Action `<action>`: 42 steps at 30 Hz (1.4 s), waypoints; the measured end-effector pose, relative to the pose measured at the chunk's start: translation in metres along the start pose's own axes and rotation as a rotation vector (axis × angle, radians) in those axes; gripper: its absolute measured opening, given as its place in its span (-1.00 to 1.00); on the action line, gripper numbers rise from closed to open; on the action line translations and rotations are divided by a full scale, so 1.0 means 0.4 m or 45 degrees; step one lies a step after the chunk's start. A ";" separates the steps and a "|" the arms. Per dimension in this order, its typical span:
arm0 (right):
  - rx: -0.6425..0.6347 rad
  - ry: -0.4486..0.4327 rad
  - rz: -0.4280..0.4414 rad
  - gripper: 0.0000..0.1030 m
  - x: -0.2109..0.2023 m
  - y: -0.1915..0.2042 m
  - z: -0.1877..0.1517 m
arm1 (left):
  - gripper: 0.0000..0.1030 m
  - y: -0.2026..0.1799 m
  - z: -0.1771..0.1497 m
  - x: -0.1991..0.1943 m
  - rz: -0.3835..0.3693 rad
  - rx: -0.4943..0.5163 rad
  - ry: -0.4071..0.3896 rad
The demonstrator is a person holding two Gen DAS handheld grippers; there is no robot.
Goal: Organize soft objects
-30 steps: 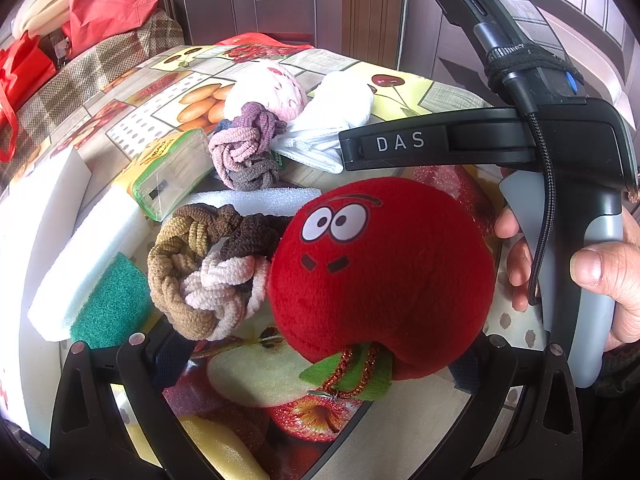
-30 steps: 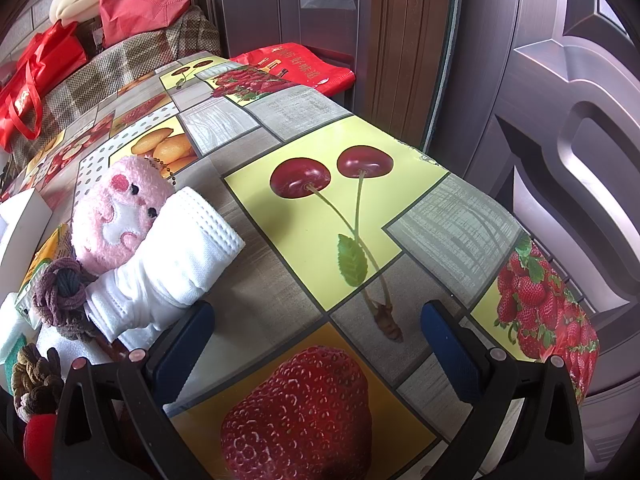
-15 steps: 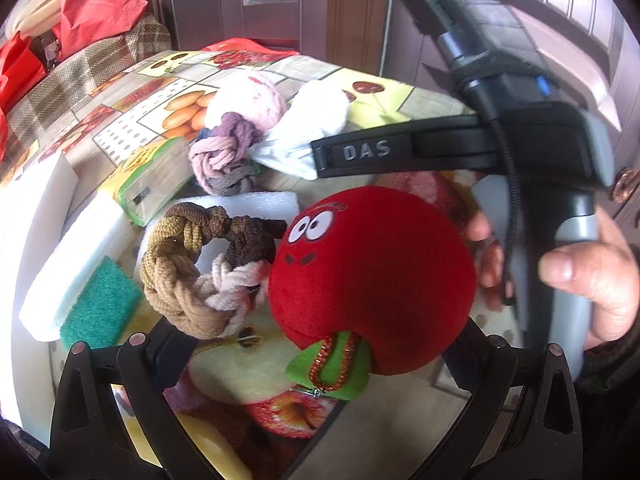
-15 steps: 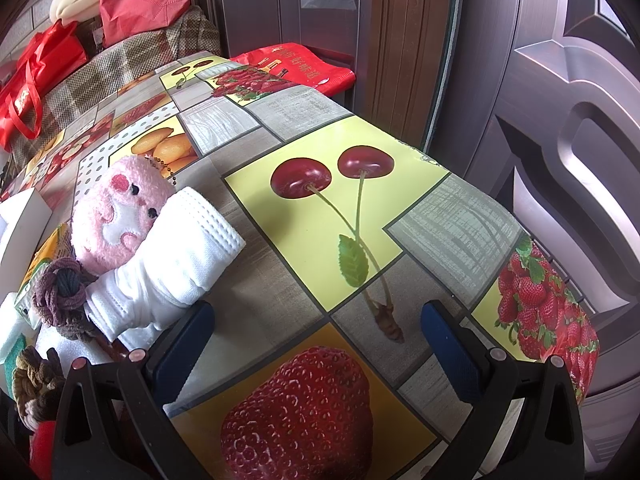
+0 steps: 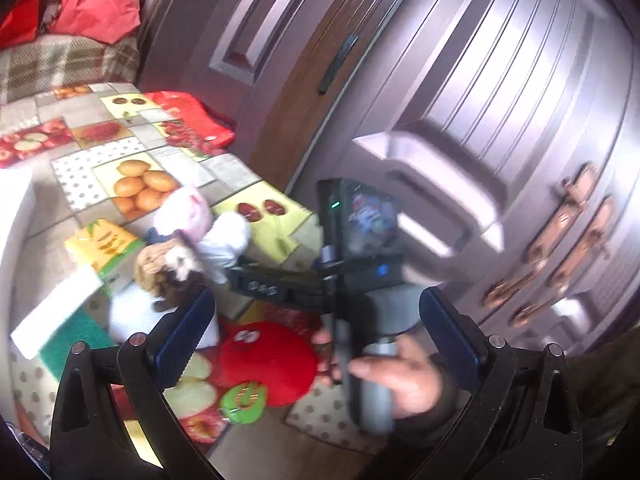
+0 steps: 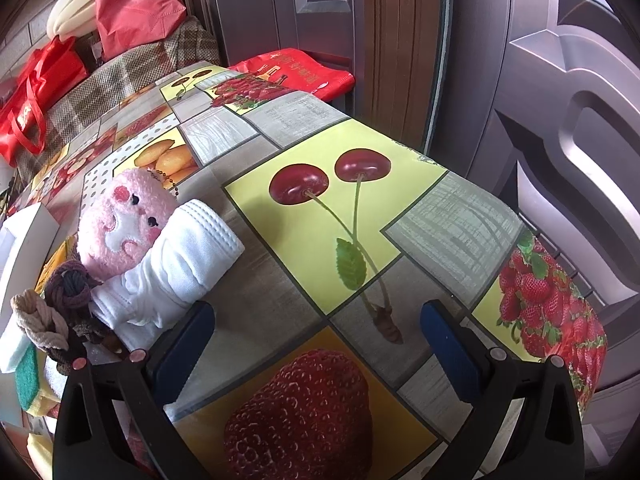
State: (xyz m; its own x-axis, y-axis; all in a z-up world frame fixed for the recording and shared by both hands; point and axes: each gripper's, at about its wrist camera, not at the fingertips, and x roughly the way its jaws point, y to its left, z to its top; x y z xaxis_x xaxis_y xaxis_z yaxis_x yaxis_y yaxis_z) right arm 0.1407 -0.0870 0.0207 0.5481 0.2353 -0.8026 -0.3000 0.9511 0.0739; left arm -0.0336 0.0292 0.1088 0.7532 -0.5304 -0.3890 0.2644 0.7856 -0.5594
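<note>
Soft objects lie gathered along the near left part of a table [image 6: 452,220] covered in a fruit-print cloth: a pink plush toy [image 6: 120,220] with a rolled white cloth [image 6: 176,256] leaning against it, knotted fabric rings [image 6: 60,304] touching the roll's lower end, a green-and-yellow sponge [image 6: 26,380] and white foam blocks [image 6: 20,240] at the far left edge. Left gripper [image 5: 316,328]: jaws spread wide with nothing between them, raised above the table and tilted toward the door [image 5: 500,100]; the view is motion-blurred. Beneath it a red plush ball [image 5: 276,360] with a printed face rests on the cloth, apart from both fingers, its green leaf tag [image 5: 242,398] toward the camera. Right gripper [image 6: 316,344]: jaws likewise apart and empty, held low over the strawberry and cherry panels; the left-wrist view shows a hand [image 5: 400,372] wrapped round its handle, just beside the red ball. The grouping suggests that items are being collected into one cluster, the red ball lying at its near edge; the bare right half of the table appears to be kept free. The wide jaw setting would suit bulky, compressible items, which deform under a narrow pinch.
</note>
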 end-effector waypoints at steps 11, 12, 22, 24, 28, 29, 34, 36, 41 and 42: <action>-0.022 0.028 -0.030 1.00 0.001 0.004 -0.001 | 0.99 0.109 0.055 -0.088 -1.135 -0.586 -0.293; -0.023 0.043 -0.034 1.00 0.002 0.004 -0.002 | 0.99 0.125 0.057 -0.112 -1.182 -0.603 -0.340; -0.024 0.035 -0.035 1.00 0.002 0.004 -0.002 | 0.99 0.158 0.070 -0.289 -1.283 -0.539 -0.582; -0.018 0.032 -0.028 1.00 0.001 0.002 -0.002 | 0.99 0.156 0.062 -0.276 -1.306 -0.549 -0.577; 0.208 -0.136 0.295 1.00 -0.068 -0.076 -0.010 | 0.99 0.135 0.055 -0.269 -1.391 -0.499 -0.573; 0.265 -0.217 0.439 1.00 -0.101 -0.097 -0.015 | 0.99 0.125 0.054 -0.271 -1.430 -0.474 -0.577; 0.196 -0.338 1.104 1.00 -0.225 -0.073 0.017 | 0.99 0.074 0.052 -0.289 -1.593 -0.329 -0.583; 0.277 -0.266 1.467 1.00 -0.220 -0.043 0.030 | 0.99 0.047 0.050 -0.295 -1.641 -0.265 -0.566; 0.466 0.101 2.053 1.00 -0.199 0.135 0.032 | 0.99 -0.010 0.040 -0.306 -1.706 -0.150 -0.515; 0.504 0.196 2.119 1.00 -0.209 0.155 0.022 | 0.99 -0.016 0.037 -0.305 -1.715 -0.142 -0.506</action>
State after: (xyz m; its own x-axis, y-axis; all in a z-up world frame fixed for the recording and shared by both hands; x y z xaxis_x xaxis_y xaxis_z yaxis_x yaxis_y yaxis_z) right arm 0.0832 -0.0460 0.0978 -0.2107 0.9475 0.2404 -0.2154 -0.2849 0.9340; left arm -0.1182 0.0936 0.1708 0.0866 -0.7059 0.7030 0.8744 -0.2842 -0.3932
